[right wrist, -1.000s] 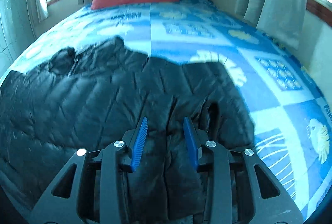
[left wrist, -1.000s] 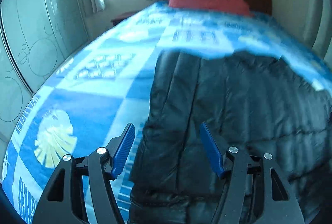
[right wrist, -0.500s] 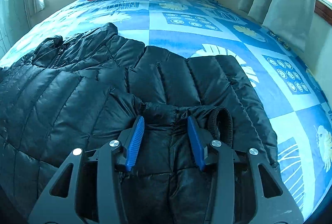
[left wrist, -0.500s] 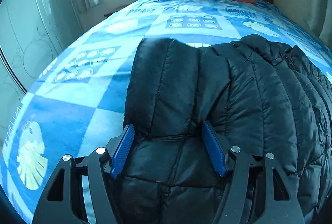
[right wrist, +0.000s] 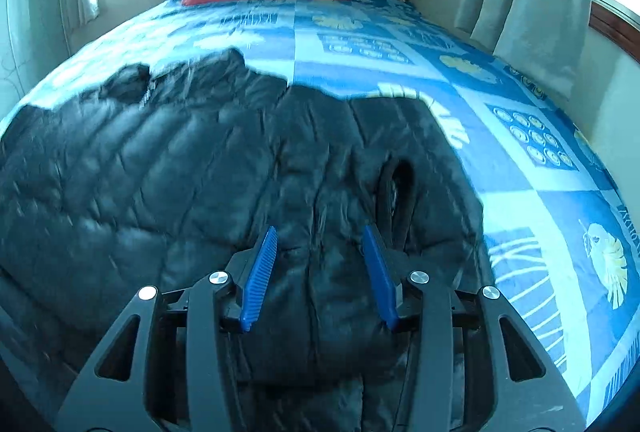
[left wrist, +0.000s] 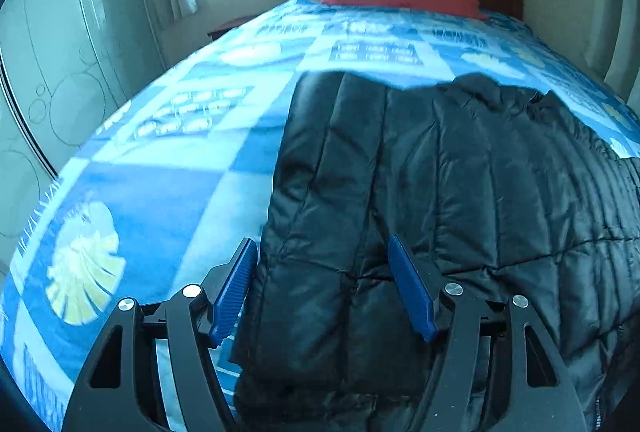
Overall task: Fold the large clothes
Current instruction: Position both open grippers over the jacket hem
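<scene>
I read the left gripper (left wrist: pixel 322 274) as wide open, astride the jacket (left wrist: pixel 460 192) edge, gripping nothing. Right gripper (right wrist: pixel 320 260) likewise spread over the sleeve. Jacket lies on the bed (left wrist: pixel 168 168), 12 o'clock of both.

We hold both grippers low and level: the left gripper (left wrist: pixel 322 264) spread wide, the right gripper (right wrist: pixel 320 250) parted too, blue pads (right wrist: pixel 259 280) facing inward.

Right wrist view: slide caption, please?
Open right gripper poised over a black puffer jacket spread on a blue patterned bedspread.
</scene>
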A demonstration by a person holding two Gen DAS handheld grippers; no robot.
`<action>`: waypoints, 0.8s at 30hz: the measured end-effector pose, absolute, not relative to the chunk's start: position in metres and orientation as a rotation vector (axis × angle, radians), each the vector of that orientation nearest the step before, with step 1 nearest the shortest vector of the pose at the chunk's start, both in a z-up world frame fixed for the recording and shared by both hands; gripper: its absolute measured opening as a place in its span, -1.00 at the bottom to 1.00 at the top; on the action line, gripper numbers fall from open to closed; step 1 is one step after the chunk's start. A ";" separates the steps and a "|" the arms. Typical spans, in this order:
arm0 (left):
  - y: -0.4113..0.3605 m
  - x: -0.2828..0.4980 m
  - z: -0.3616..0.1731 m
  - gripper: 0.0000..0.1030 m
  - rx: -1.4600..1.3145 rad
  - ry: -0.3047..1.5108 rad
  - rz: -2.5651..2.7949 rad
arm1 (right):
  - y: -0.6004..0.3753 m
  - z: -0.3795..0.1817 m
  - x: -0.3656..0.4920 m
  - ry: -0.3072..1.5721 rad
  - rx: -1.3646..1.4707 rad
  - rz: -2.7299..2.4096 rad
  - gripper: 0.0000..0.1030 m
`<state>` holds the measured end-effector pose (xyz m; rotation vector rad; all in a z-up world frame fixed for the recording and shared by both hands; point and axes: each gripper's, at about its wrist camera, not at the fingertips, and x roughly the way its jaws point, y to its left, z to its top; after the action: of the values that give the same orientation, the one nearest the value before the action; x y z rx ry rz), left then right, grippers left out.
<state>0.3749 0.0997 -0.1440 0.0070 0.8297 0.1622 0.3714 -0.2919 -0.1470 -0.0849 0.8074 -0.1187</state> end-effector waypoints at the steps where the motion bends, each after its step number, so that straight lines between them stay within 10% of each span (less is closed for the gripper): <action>1: 0.102 0.376 -0.148 0.34 -0.007 0.838 0.159 | -0.290 -0.149 0.373 0.812 -0.092 -0.125 -0.12; 24: 0.095 0.383 -0.160 0.50 0.069 0.864 0.214 | -0.279 -0.159 0.378 0.817 -0.168 -0.171 -0.09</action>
<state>0.3829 0.0945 -0.1602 0.0690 0.8639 0.2143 0.3780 -0.2788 -0.1588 -0.1680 0.8171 -0.1706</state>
